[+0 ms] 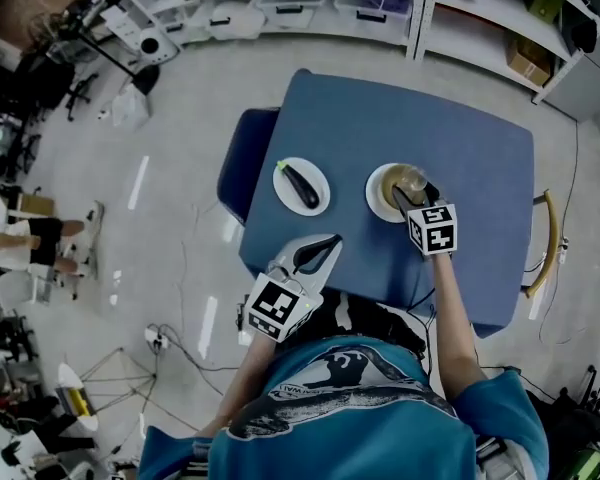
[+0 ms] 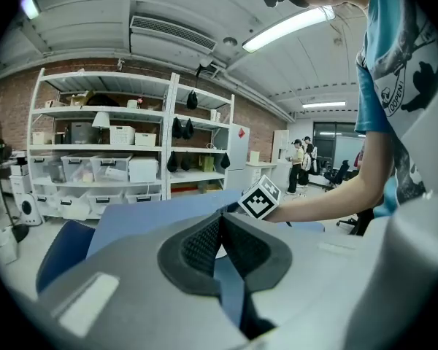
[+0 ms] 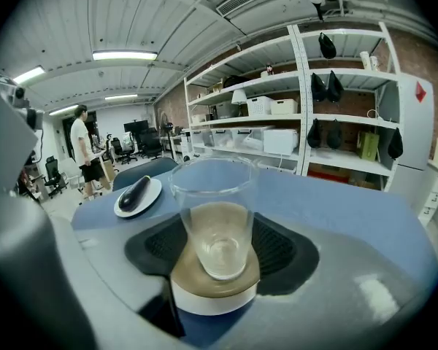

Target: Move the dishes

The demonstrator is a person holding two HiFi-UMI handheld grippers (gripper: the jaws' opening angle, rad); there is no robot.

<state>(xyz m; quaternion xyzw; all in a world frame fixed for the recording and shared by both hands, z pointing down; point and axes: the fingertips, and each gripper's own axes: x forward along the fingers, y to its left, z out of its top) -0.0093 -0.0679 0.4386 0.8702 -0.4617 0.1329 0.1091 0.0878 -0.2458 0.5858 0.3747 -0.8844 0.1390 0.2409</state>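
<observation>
A clear glass [image 1: 406,180] stands on a tan plate with a white rim [image 1: 380,200] on the blue table [image 1: 430,118]. My right gripper [image 1: 412,190] has a jaw on each side of the glass [image 3: 213,210], and the pads [image 3: 160,246] sit tight against its sides; the gripper [image 3: 217,228] looks shut on it. The plate [image 3: 204,286] shows in the gap beneath. To the left, a dark eggplant [image 1: 301,185] lies on a white plate [image 1: 283,190]. My left gripper [image 1: 330,240] hovers over the table's near edge, shut and holding nothing [image 2: 220,221].
A blue chair [image 1: 242,163] stands against the table's left side. White shelving [image 2: 102,152] with bins runs along the far wall. People [image 1: 40,238] sit off to the left. A curved wooden chair back [image 1: 548,243] is at the table's right edge.
</observation>
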